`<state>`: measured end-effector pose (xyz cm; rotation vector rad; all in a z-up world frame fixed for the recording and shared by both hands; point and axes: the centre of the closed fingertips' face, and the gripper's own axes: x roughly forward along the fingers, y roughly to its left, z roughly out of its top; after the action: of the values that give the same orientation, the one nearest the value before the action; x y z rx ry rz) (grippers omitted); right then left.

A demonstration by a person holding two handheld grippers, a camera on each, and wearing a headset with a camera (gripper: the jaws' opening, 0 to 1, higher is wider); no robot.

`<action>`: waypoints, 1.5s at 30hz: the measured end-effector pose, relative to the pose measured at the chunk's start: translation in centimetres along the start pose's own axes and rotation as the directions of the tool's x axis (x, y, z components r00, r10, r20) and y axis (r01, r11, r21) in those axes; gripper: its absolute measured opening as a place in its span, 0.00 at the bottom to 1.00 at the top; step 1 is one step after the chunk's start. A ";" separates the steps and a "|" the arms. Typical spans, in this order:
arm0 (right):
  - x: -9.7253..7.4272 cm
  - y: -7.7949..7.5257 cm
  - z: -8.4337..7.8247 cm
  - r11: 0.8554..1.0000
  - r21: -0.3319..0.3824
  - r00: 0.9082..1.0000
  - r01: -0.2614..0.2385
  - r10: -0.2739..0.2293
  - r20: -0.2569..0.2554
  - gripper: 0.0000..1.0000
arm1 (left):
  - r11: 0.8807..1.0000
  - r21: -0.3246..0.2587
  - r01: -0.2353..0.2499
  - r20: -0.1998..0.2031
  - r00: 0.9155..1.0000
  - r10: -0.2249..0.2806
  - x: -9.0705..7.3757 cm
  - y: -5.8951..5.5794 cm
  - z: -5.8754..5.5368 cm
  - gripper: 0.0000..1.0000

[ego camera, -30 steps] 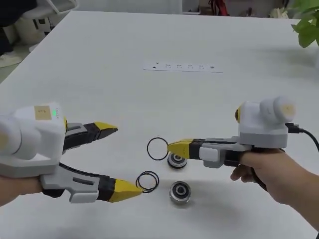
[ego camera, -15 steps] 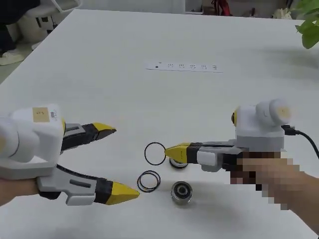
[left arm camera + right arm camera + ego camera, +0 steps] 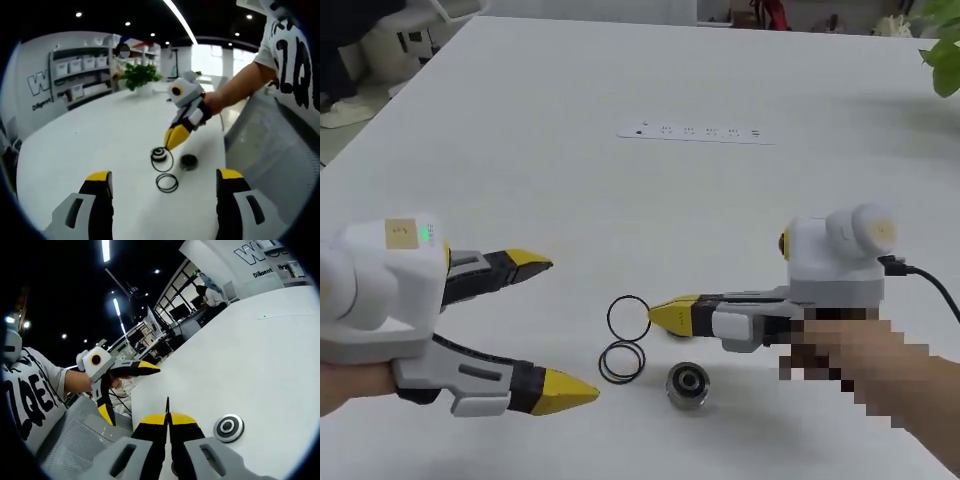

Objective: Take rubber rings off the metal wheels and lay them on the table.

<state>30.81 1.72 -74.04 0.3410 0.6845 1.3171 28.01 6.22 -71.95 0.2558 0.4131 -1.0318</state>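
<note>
- Since a second ago: right gripper (image 3: 654, 315) nearer and a little left, its rubber ring (image 3: 609, 317) carried closer to the loose rings (image 3: 602, 363) on the table (image 3: 620, 200).
- Right jaws: pinched together on that ring's edge, hoop sticking out left of the tip.
- Left gripper (image 3: 572, 328): jaws spread wide, nothing between them, hovering left of the rings.
- Near wheel (image 3: 688, 383): bare, flat on the table, right of the loose rings.
- Far wheel (image 3: 159, 154): just beside the right tip, mostly hidden behind it in the head view. Held ring fully clear of it or not: cannot tell.
- Likely risk: ring snagged on the far wheel, dragging or tipping it on the way down.
- Also possible: thin ring slipping out of so small a pinch, or landing across the loose pair and tangling.
- Laying place: bare table itself, beside the loose pair.
</note>
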 end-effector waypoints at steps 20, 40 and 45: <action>0.6 0.1 -1.3 1.000 0.020 0.999 -0.008 0.009 -0.045 0.00 | 1.000 -0.006 -0.004 -0.007 1.000 0.004 -0.3 -0.1 -0.5 0.87; 1.1 -0.2 -2.7 0.999 0.039 0.995 -0.011 0.015 -0.095 0.00 | 1.000 -0.016 0.005 -0.018 1.000 -0.005 -0.3 -0.6 -1.2 0.87; 1.3 -0.6 -3.0 0.999 0.043 0.994 -0.010 0.014 -0.107 0.00 | 1.000 -0.012 0.003 -0.020 1.000 -0.004 -0.3 -0.6 -1.1 0.87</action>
<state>29.49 2.35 -77.01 0.3099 0.8028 1.3411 27.12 6.64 -72.80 0.2549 0.4383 -1.0306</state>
